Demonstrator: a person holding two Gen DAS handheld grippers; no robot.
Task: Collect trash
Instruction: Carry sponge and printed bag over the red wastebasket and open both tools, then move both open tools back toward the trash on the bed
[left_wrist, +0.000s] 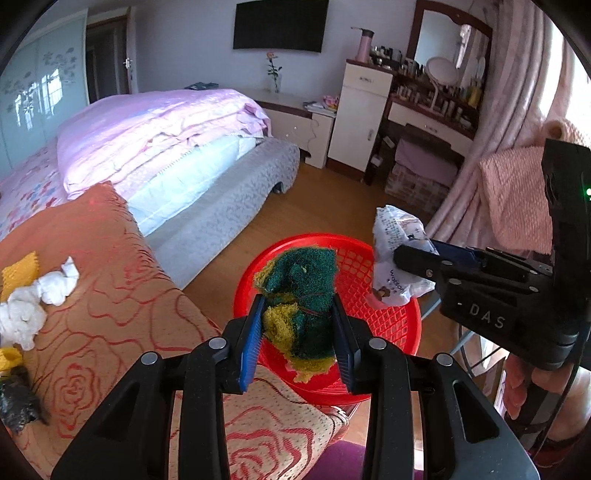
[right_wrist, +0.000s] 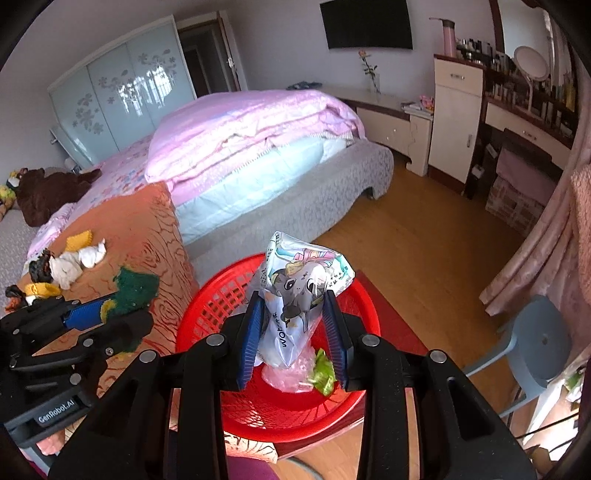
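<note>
Left tongs (left_wrist: 301, 334) clenched on green-yellow scouring pad (left_wrist: 301, 295): light, soft, springy; mid-body pinch suits. Right tongs (right_wrist: 293, 338) clenched on crinkly printed wrapper (right_wrist: 301, 295): light, slippery, crushable. Both over red basket (right_wrist: 236, 295), near counter's right edge.

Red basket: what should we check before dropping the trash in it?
1. Left gripper holds the sponge: ok.
2. Right gripper holds the wrapper: ok.
3. Sponge over the basket: ok.
4. Wrapper over the basket: ok.
5. Room left in the basket: ok, only a pink bag and a green scrap show inside.
6. Trash all collected: not ok, tissues lie on the cloth.
</note>
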